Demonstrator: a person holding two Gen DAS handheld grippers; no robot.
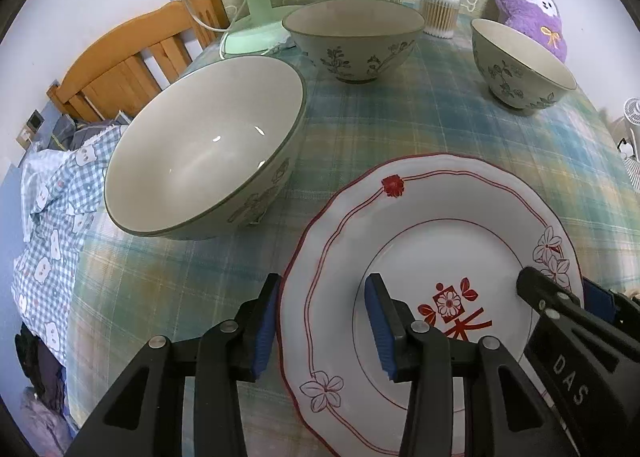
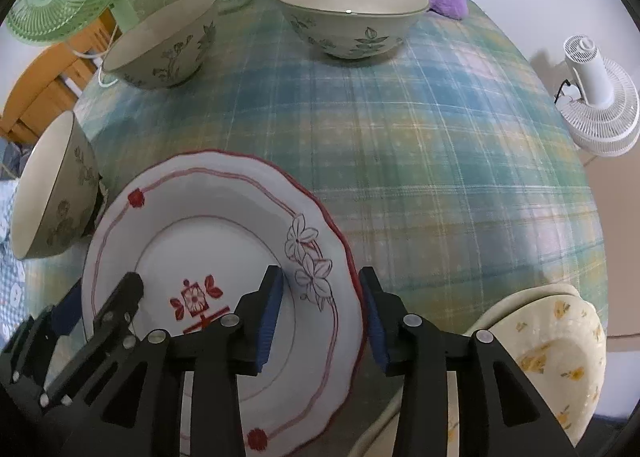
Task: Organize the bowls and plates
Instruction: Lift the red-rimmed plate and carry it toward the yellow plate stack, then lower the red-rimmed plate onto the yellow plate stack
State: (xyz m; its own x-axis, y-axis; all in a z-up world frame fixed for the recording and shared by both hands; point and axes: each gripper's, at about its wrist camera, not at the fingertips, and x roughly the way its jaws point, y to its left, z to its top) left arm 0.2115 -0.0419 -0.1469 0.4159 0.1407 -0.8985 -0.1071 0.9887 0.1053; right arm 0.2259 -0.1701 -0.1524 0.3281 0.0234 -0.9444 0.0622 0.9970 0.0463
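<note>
White plate (image 1: 432,257) with red trim and flower motifs lay on the plaid-clothed desk (image 1: 400,117), caught between both tools. Left tool (image 1: 324,321) straddled the plate's left rim, one blue pad outside the edge, the other over the plate's well; jaws apart, not visibly pressing. Right tool (image 2: 322,317) straddled the opposite rim by the outlined flowers, jaws likewise apart. Large grey-green bowl (image 1: 204,153) stood ahead and left of the left tool. Two smaller floral bowls (image 1: 354,39) (image 1: 520,65) sat further ahead. Cream yellow-flowered dishes (image 2: 552,357) lay just right of the right tool.
</note>
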